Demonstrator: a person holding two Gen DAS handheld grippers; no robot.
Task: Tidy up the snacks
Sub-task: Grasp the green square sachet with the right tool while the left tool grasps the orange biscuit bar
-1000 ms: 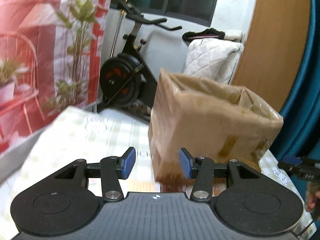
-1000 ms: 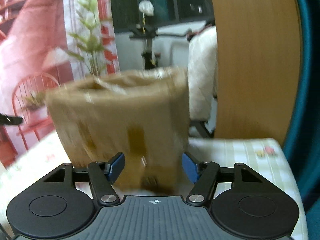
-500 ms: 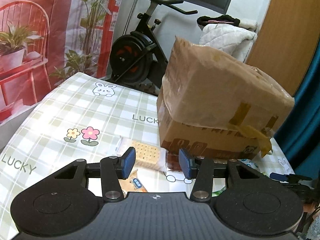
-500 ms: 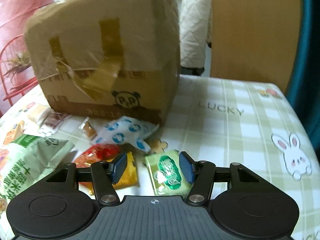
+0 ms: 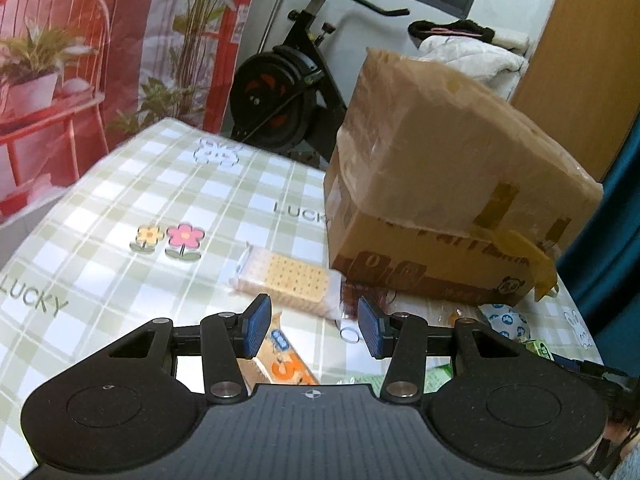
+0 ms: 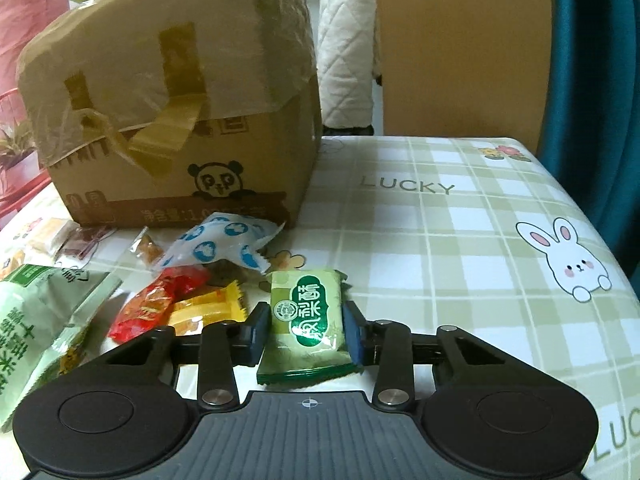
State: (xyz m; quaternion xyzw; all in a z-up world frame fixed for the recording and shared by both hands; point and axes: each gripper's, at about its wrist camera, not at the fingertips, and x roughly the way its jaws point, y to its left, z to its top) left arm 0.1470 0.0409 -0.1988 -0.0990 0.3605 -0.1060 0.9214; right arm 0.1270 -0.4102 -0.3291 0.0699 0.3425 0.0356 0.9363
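Green snack packet lies between the right gripper's closing jaws, pads at its side edges, toward the table's near edge. Left gripper hangs half-open, empty, over a cracker pack beside the cardboard box.

The cardboard box is matt brown, with glossy tape. The green snack packet is shiny plastic foil. The checked tablecloth looks smooth.

My two handheld claws, black with blue pads

On my left gripper and right gripper, matte black linkage arms carry silver pivot screws; beside each ribbed grey centre plate with its small crosshair mark sit two round black discs.
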